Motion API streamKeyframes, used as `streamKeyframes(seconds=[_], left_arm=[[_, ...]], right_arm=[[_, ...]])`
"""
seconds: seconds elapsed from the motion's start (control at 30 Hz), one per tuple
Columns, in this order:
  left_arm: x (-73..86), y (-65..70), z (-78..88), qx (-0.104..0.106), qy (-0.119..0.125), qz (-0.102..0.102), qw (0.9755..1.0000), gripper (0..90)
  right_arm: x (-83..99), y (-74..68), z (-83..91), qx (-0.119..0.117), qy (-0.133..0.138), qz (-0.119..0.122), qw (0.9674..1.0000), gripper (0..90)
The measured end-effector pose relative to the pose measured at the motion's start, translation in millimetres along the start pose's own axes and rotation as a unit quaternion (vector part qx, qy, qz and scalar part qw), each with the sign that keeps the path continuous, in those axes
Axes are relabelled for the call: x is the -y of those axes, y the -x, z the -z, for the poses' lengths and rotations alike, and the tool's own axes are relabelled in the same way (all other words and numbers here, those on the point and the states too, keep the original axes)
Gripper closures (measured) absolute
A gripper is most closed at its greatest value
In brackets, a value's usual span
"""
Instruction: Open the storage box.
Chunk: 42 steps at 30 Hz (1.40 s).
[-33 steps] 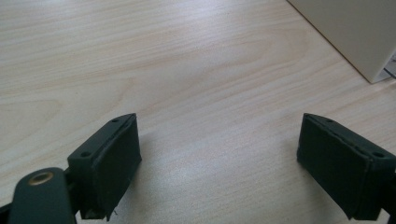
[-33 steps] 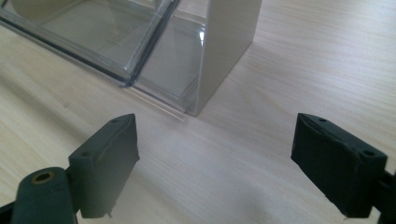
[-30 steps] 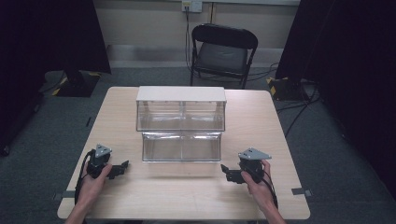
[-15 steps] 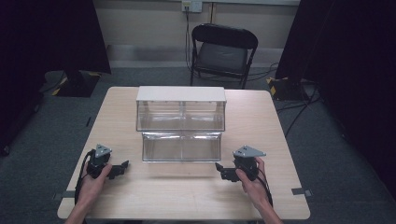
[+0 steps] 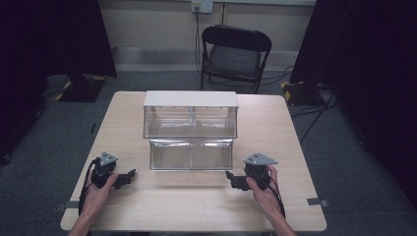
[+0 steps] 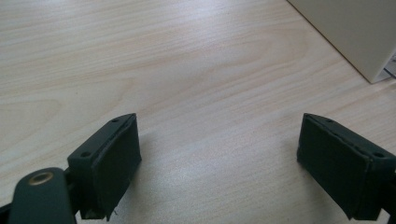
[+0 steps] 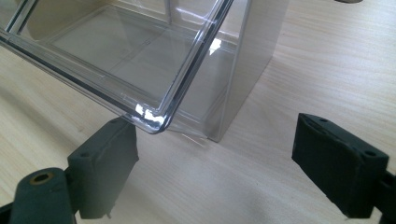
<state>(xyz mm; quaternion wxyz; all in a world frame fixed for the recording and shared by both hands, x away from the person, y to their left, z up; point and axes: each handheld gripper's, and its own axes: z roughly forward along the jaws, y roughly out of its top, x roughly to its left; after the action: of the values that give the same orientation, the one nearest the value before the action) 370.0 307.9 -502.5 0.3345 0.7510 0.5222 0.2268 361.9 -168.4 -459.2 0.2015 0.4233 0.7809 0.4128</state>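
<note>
Both jaws spread wide with nothing in them, left gripper (image 5: pixel 129 175) over bare table (image 5: pixel 196 206), right gripper (image 5: pixel 232 180) just off the pulled-out lower drawer (image 5: pixel 191 154) of the clear drawer unit (image 5: pixel 191 114) mid-table.

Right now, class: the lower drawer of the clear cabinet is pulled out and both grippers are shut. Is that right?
Not quite. The lower drawer of the cabinet is pulled out, but the left gripper and right gripper are open, jaws wide apart, as each gripper view shows.
</note>
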Motion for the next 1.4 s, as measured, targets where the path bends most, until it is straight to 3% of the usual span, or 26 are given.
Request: streamKeyframes(seconds=[0.77, 0.87, 0.97, 1.4], left_arm=[[0.0, 0.0, 0.0, 0.000, 0.000, 0.000, 1.0000, 12.8], [0.0, 0.0, 0.0, 0.000, 0.000, 0.000, 1.0000, 12.9], [0.0, 0.0, 0.0, 0.000, 0.000, 0.000, 1.0000, 12.8], [0.0, 0.0, 0.0, 0.000, 0.000, 0.000, 1.0000, 12.8]], right_arm=[[0.6, -1.2, 1.9, 0.003, 0.006, -0.004, 1.0000, 14.1], [-0.1, -0.3, 4.0, -0.019, 0.013, -0.016, 0.9996, 13.8], [-1.1, -2.3, 6.2, -0.009, 0.015, -0.005, 0.9998, 13.6], [-1.3, -0.4, 9.2, -0.020, 0.027, -0.009, 0.9994, 13.6]])
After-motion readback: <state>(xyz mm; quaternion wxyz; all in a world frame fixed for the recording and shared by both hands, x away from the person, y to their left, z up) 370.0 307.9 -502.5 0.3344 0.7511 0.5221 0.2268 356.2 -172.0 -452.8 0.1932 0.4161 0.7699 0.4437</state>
